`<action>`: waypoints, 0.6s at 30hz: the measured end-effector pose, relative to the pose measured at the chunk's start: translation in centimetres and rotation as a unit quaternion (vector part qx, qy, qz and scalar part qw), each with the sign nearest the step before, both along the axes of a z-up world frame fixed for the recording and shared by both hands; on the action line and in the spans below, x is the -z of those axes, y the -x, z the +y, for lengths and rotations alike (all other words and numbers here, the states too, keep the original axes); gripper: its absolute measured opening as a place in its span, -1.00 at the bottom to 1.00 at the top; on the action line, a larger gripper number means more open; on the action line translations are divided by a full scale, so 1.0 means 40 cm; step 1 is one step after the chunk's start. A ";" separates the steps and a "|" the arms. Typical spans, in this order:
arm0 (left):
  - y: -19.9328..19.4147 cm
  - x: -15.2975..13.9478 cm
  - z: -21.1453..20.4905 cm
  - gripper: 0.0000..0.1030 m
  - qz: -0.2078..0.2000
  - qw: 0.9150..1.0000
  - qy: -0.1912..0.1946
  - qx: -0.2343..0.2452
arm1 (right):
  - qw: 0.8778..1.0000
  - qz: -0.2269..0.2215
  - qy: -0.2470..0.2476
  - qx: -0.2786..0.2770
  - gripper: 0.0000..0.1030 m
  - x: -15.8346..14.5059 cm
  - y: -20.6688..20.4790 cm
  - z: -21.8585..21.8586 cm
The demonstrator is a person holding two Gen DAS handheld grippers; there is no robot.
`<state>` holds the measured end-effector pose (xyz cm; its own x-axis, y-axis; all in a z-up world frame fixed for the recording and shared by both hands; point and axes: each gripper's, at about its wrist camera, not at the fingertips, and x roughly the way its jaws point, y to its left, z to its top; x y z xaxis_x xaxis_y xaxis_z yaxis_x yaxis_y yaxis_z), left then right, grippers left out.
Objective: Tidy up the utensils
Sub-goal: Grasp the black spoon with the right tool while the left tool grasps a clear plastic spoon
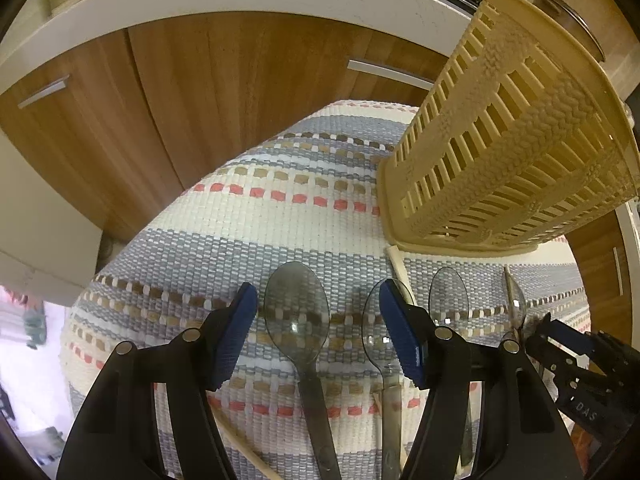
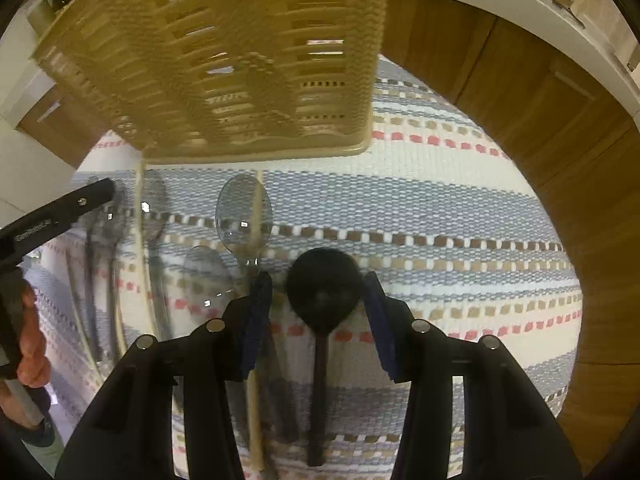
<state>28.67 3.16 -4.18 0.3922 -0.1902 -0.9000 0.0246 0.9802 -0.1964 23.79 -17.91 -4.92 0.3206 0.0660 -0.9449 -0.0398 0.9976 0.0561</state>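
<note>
On striped rug (image 1: 280,208): beige basket (image 1: 508,152); clear spoons, one (image 1: 298,312) between spread left gripper (image 1: 316,336) fingers; black spoon (image 2: 323,284) between spread right gripper (image 2: 316,320) fingers.

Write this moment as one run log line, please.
left gripper: open over grey spoon | right gripper: open around black spoon | basket: on rug, no utensils seen inside

Coarse woven cloth rug (image 1: 280,216); matt cream plastic basket (image 1: 500,140) at two o'clock; glossy clear plastic spoons (image 1: 297,312) (one matt black (image 2: 323,284)).
</note>
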 end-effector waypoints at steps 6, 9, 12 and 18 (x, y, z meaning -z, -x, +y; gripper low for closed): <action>-0.002 0.000 0.005 0.18 0.002 1.000 0.002 0.002 | 1.000 0.004 0.022 -0.007 -0.16 0.003 -0.017 0.024; -0.006 -0.002 -0.011 0.10 0.002 1.000 -0.011 0.007 | 0.999 0.004 0.037 -0.013 -0.32 0.004 -0.021 0.049; -0.010 -0.004 -0.043 -0.22 0.001 1.000 -0.021 0.019 | 0.999 0.001 0.038 -0.020 -0.33 0.004 -0.013 0.055; -0.012 -0.010 -0.091 -0.45 -0.002 0.999 -0.019 0.035 | 0.999 -0.031 0.019 -0.026 -0.33 -0.019 0.011 0.051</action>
<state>29.15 -0.47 -3.79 0.3832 -0.1824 -0.9055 0.0945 0.9829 -0.1580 23.36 -15.87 -4.14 0.3750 0.0480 -0.9258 -0.0943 0.9955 0.0134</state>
